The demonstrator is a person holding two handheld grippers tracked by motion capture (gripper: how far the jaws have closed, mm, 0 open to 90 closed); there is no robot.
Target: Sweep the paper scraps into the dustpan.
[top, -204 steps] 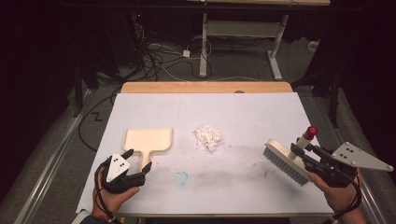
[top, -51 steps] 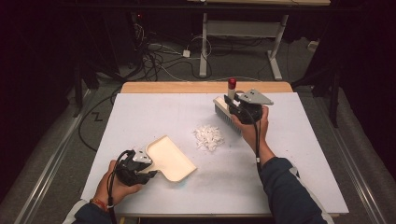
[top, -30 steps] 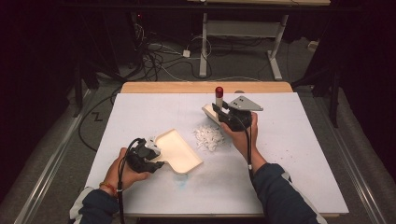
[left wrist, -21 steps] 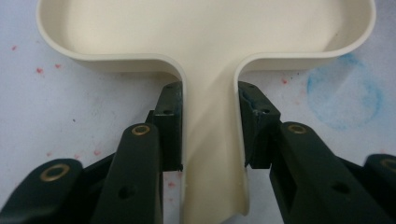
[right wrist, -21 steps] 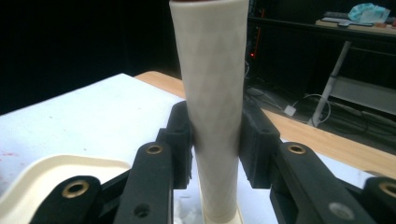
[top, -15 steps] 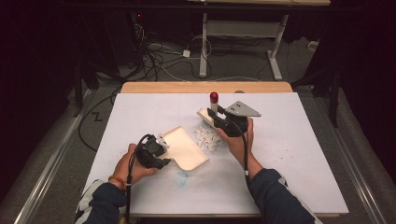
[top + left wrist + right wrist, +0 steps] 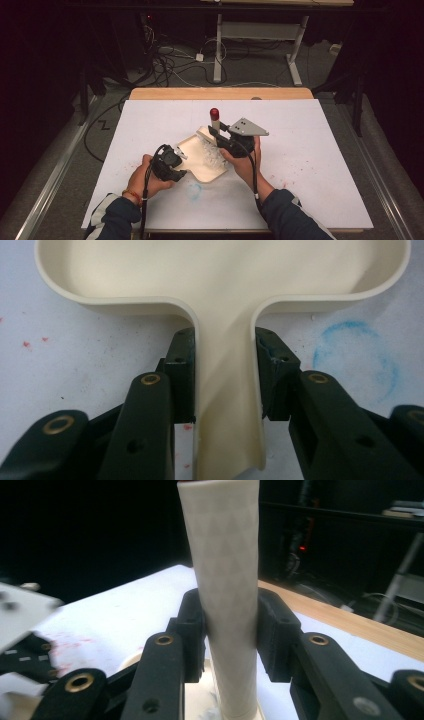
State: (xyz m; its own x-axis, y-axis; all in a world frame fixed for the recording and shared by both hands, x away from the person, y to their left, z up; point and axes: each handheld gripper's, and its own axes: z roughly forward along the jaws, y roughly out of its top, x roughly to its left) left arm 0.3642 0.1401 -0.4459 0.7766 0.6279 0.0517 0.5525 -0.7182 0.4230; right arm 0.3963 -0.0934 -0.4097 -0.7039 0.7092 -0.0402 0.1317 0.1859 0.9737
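Left gripper (image 7: 225, 390) jaws clamped on the dustpan (image 7: 202, 157) handle. Right gripper (image 7: 230, 630) jaws clamped on the brush (image 7: 227, 580) handle, brush over the pan.

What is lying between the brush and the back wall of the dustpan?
In the high view, white crumpled scraps lie in the dustpan, between the brush and the pan's back wall near the handle.
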